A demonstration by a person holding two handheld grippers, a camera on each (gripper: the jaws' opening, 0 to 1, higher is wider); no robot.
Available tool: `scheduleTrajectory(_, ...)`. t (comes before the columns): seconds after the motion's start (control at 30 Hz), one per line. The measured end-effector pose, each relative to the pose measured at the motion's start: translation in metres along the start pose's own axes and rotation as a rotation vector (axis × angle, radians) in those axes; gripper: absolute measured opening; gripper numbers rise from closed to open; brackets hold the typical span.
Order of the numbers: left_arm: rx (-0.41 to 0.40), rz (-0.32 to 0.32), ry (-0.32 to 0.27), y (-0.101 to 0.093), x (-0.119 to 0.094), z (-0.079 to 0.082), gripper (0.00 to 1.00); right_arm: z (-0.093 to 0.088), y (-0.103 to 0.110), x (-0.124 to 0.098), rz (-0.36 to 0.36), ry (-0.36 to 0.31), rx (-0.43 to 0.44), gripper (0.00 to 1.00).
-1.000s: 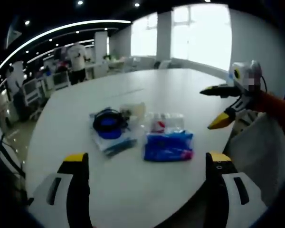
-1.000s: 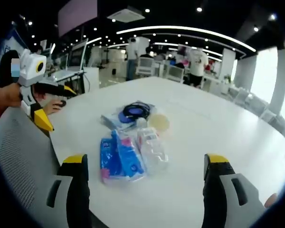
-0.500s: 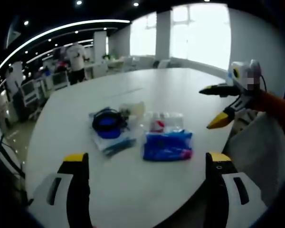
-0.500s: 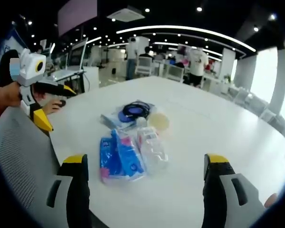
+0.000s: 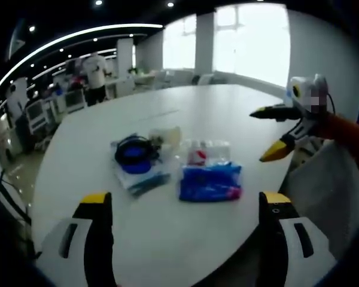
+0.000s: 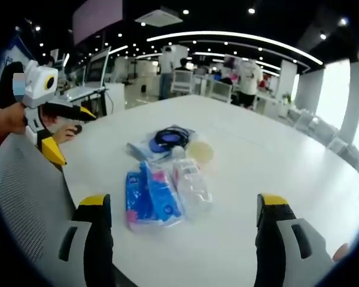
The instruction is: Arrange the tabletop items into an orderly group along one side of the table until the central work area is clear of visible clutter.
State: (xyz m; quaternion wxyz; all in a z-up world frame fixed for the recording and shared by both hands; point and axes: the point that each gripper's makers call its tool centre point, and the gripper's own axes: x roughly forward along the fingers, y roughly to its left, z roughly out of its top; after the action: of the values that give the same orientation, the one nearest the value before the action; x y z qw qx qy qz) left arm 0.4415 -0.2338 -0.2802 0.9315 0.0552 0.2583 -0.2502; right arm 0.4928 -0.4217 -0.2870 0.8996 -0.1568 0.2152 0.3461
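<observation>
In the left gripper view, the left claw [image 5: 182, 206] hangs released over the near edge of the white bench [image 5: 215, 113], holding nothing. At the middle of the bench lies a cluster: a blue packet [image 5: 210, 182] nearest, a clear bag with a red item [image 5: 204, 153] touching it at 12 o'clock, and a bagged blue cable coil [image 5: 135, 159] at 9 o'clock of those, with a pale round lid [image 5: 166, 136] just beyond. The right claw [image 5: 274, 133] hovers at 3 o'clock, jaws spread, gripping nothing. In the right gripper view, the same cluster sits between its parted jaws, with the grey mesh chair back [image 6: 24, 197] at 8 o'clock.
</observation>
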Motion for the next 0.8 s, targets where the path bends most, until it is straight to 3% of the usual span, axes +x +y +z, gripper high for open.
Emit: scheduleTrajectory(0.8, 0.007, -0.007, 0.018, -0.0016, 0.0010, -0.0031, 0.98, -0.0013, 0.0028, 0.0010, 0.007, 0.006, -0.008, 1.00)
